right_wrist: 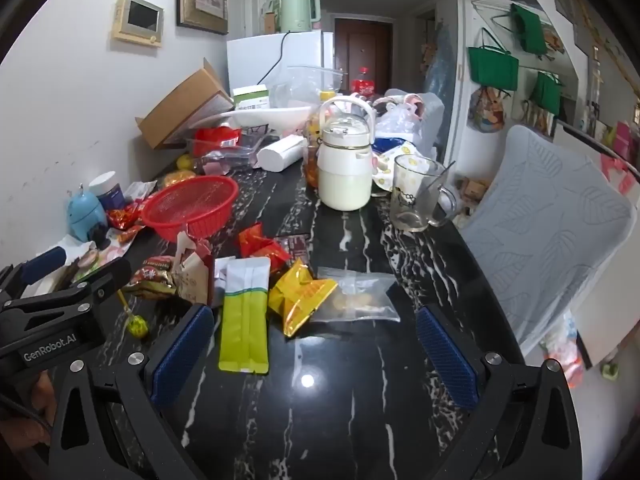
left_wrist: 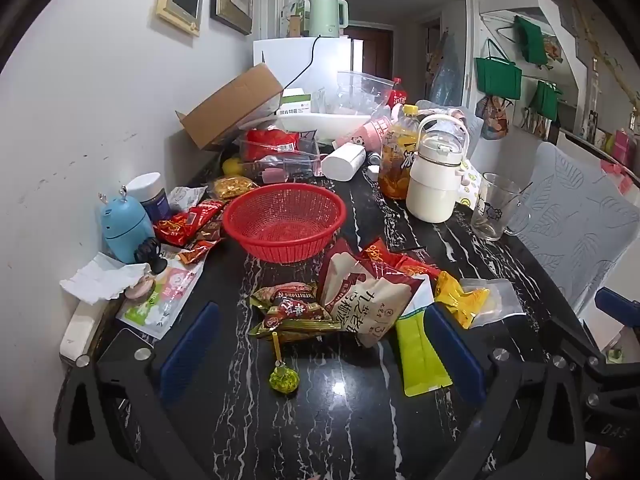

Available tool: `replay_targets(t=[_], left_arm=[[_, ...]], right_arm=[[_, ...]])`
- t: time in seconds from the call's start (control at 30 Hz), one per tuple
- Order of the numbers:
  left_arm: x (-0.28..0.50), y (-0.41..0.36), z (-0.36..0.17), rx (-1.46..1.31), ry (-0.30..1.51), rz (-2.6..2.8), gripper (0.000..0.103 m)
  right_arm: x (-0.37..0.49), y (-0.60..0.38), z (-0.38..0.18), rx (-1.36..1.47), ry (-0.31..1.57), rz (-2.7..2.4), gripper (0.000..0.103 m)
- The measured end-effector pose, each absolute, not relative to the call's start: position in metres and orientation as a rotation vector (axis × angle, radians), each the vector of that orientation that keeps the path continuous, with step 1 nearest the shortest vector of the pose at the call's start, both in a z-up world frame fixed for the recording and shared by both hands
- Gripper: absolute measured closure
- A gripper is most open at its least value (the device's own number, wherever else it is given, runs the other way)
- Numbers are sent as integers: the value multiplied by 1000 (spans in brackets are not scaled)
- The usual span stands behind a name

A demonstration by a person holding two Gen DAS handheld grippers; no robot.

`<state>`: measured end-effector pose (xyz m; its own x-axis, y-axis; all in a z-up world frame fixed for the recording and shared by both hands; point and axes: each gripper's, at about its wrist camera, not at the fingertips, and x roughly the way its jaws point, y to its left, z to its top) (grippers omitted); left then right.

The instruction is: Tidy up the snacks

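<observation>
Left wrist view. Left gripper [left_wrist: 320, 354]: jaws spread wide, nothing between the blue pads but a lollipop [left_wrist: 283, 376] in green wrapper lying on the black marble table [left_wrist: 360, 420]. Just past the fingertips, a heap of snacks: a dark red and gold packet [left_wrist: 294, 312], a large beige and maroon bag [left_wrist: 362, 294] with Chinese print, a lime-green and white pouch [left_wrist: 416, 356] partly behind the right-side pad, a yellow foil packet [left_wrist: 460, 300], and a clear zip bag [left_wrist: 496, 298]. Red mesh basket [left_wrist: 284, 220]: empty, upright, beyond the heap near the table's middle. Red packets [left_wrist: 188, 226] lie against the basket's left side, next to a blue figurine-shaped gadget [left_wrist: 124, 226]. Farther back: cream lidded jug [left_wrist: 438, 178], glass mug [left_wrist: 494, 206], tilted cardboard box [left_wrist: 232, 106].

Right wrist view. Right gripper [right_wrist: 312, 354]: jaws spread wide, holding nothing; bare table top lies between the pads. The lime-green and white pouch [right_wrist: 245, 316] lies just beside the left-side pad; the yellow foil packet [right_wrist: 300, 300] and clear zip bag [right_wrist: 356, 294] rest ahead, touching one another. The red mesh basket [right_wrist: 192, 206] stands well off to the left, beyond the snack heap. The left gripper's black frame [right_wrist: 60, 312] enters at the left edge, the lollipop [right_wrist: 136, 325] below its tip. A grey patterned chair back [right_wrist: 552, 232] stands at the right.
</observation>
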<state>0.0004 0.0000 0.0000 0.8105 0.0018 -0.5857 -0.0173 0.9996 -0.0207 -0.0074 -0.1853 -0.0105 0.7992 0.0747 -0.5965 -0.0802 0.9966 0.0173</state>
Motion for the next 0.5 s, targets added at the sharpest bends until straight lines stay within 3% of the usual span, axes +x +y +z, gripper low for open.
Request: replay_targets(t=[0.5], left_arm=[[-3,1,7,13,606,18,0]], right_arm=[[-9,-181,-14,-13,641,91,0]])
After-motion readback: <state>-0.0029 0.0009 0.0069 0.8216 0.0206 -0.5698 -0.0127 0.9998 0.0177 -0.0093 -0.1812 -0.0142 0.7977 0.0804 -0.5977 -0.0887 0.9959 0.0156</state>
